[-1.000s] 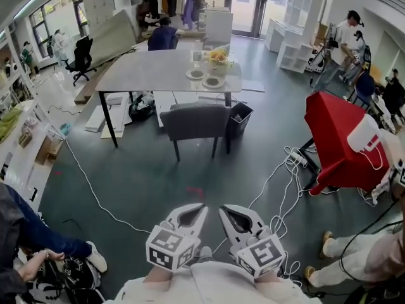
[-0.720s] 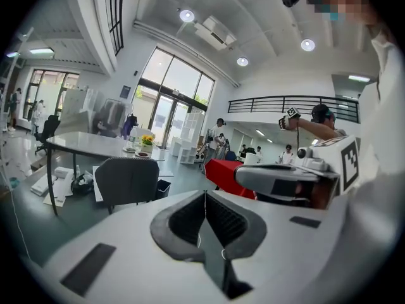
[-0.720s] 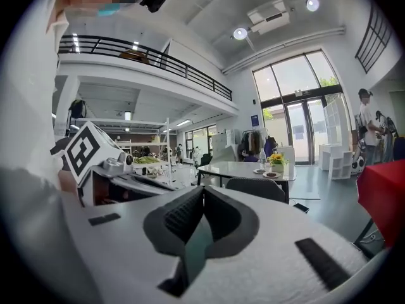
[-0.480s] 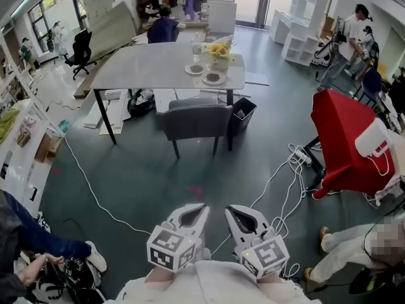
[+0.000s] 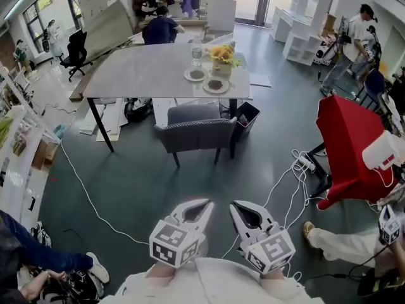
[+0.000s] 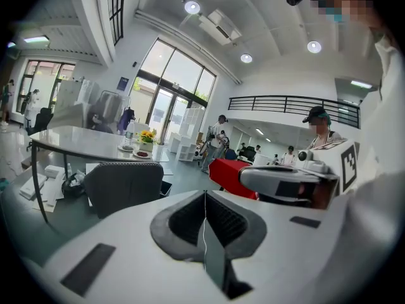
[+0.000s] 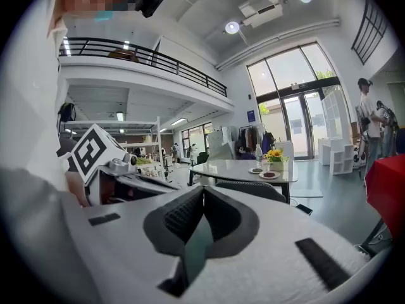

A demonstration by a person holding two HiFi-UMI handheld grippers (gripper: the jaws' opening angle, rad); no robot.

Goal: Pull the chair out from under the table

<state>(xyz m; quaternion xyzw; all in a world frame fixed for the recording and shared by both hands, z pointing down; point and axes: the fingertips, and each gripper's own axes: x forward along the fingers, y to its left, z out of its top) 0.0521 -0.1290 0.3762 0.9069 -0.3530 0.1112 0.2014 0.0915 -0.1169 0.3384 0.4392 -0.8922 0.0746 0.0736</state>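
Note:
A grey upholstered chair (image 5: pixel 197 130) stands tucked at the near side of the grey table (image 5: pixel 152 71), its back toward me; the same chair (image 6: pixel 123 187) fills the left of the left gripper view, and it (image 7: pixel 253 190) is only partly seen in the right gripper view. My left gripper (image 5: pixel 204 204) and right gripper (image 5: pixel 236 206) hover side by side low in the head view, well short of the chair. Both are shut with nothing between the jaws.
Plates (image 5: pixel 216 85), a bottle and a pot of yellow flowers (image 5: pixel 223 55) sit on the table. A dark bin (image 5: pixel 245 116) stands right of the chair. White cables (image 5: pixel 292 181) and a power strip trail across the floor at right, by a red-covered stand (image 5: pixel 345 144). People stand around.
The chair and table have grown larger and slid lower in the head view: I have come closer to them. Both grippers stay shut and side by side.

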